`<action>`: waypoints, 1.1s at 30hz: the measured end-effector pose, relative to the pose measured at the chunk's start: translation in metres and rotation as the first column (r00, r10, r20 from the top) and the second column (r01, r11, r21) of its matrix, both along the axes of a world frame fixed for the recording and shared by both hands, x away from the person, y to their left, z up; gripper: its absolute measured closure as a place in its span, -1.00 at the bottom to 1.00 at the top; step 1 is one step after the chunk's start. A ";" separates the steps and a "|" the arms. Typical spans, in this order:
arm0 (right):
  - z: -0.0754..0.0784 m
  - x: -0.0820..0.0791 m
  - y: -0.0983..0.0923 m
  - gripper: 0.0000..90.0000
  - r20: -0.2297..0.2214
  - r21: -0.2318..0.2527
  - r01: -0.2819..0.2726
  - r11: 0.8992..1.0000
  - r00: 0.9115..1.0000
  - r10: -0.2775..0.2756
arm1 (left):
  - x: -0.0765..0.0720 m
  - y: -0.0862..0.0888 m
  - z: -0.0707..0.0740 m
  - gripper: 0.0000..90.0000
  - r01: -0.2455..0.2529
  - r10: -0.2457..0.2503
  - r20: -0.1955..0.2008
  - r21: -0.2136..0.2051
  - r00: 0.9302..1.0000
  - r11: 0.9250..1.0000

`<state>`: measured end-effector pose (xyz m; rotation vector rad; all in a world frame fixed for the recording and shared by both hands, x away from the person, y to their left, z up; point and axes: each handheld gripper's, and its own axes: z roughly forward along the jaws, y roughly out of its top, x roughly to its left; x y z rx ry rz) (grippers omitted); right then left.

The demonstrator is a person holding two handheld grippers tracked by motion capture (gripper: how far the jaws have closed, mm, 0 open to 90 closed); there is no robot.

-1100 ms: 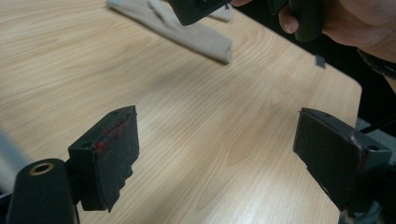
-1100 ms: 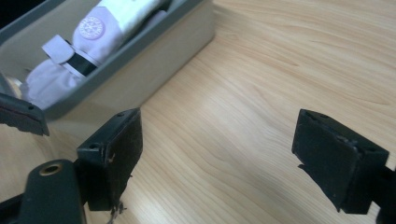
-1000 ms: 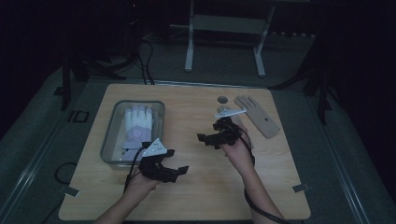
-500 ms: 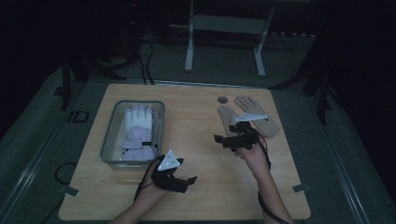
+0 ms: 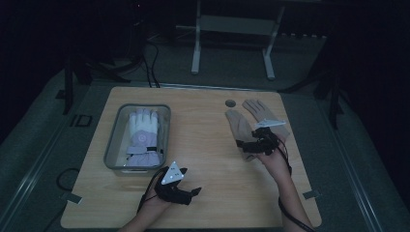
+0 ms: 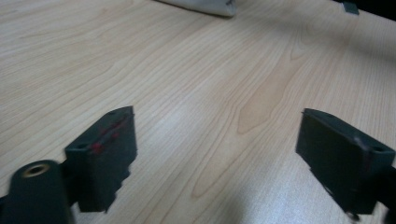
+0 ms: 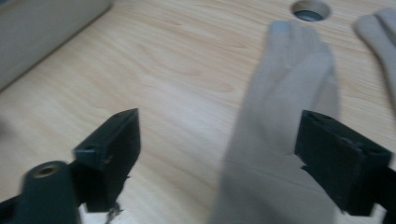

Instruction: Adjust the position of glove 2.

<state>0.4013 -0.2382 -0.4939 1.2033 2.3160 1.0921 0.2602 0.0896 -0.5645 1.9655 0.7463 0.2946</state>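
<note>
Now right gripper [image 5: 247,146] moved over tan glove [image 5: 238,126], jaws apart.

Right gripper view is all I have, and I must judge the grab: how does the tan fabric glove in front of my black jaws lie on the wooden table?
Observer: The high view shows the tan fabric glove flat, fingers pointing away from the person, with the right gripper over its cuff end.
Operator: Is there a second one?
Observer: Yes, a matching tan glove lies beside it, partly under the gripper's grey plate.
Operator: What is the grey thing at my top left?
Observer: A clear plastic bin holding a white glove.
Operator: And the other hand?
Observer: The left gripper hangs open above bare wood.
</note>
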 end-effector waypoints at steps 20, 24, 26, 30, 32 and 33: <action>-0.026 0.064 -0.006 -0.14 0.036 -0.142 0.049 0.989 0.998 -0.044 | -0.002 0.003 -0.006 -0.94 -0.011 0.011 0.000 -0.006 1.000 1.000; -0.033 0.076 -0.001 -0.14 0.027 -0.189 0.044 0.981 0.999 -0.039 | -0.002 0.003 -0.006 -0.94 -0.008 0.008 0.003 -0.006 1.000 1.000; -0.037 0.081 0.000 -0.14 0.021 -0.188 0.047 0.981 0.999 -0.044 | -0.002 0.003 -0.007 -0.94 -0.008 0.008 0.000 -0.010 1.000 1.000; -0.050 0.088 0.003 -0.15 -0.038 -0.187 0.058 0.981 0.997 -0.066 | -0.002 0.004 -0.007 -0.94 -0.006 0.006 0.001 -0.011 1.000 1.000; -0.054 0.089 0.003 -0.17 -0.045 -0.177 0.067 0.982 0.996 -0.076 | -0.002 0.004 -0.007 -0.94 -0.004 0.004 0.000 -0.015 1.000 1.000; -0.054 0.088 0.004 -0.13 -0.046 -0.181 0.075 0.981 0.995 -0.085 | -0.002 0.004 -0.007 -0.94 -0.004 0.004 0.001 -0.014 1.000 1.000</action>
